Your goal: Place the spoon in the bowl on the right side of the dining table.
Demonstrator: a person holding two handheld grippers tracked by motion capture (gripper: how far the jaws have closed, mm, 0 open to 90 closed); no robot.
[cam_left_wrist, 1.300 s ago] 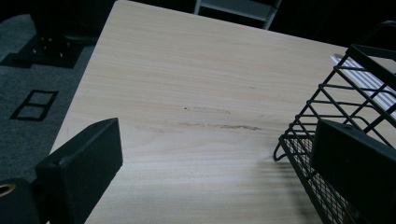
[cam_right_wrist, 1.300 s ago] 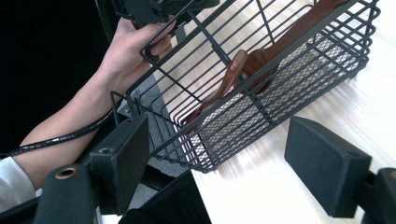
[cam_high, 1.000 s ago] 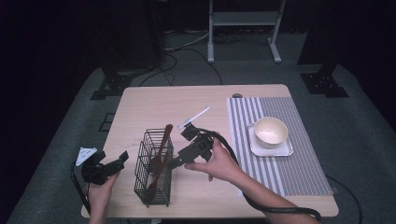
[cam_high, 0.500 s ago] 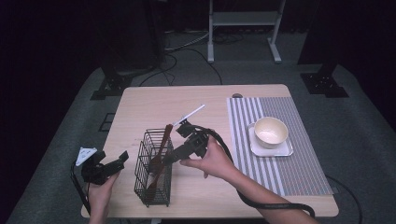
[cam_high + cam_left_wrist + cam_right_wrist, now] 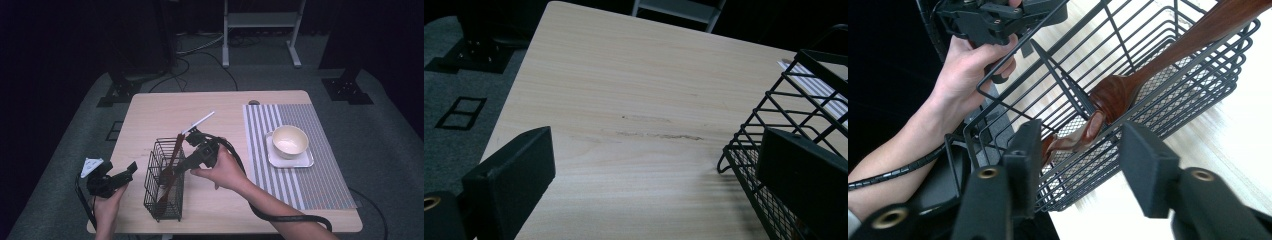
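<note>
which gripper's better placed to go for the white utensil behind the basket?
Right. The right gripper is open beside the wire basket, and the white utensil lies just beyond it. The left gripper sits across the basket at the table's near-left edge.

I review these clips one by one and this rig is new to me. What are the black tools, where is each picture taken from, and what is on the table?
A person holds a two-jaw tool in each hand. The high view looks down on the table; the other two views come from cameras riding on the tools.

The left gripper rests near the table's left edge, jaws apart, holding nothing. The right gripper is at a black wire basket, jaws open beside its wires. Brown wooden utensils lie inside the basket.

Behind it lies a white stick-like item. On the striped mat, a cream bowl sits on a square plate.
</note>
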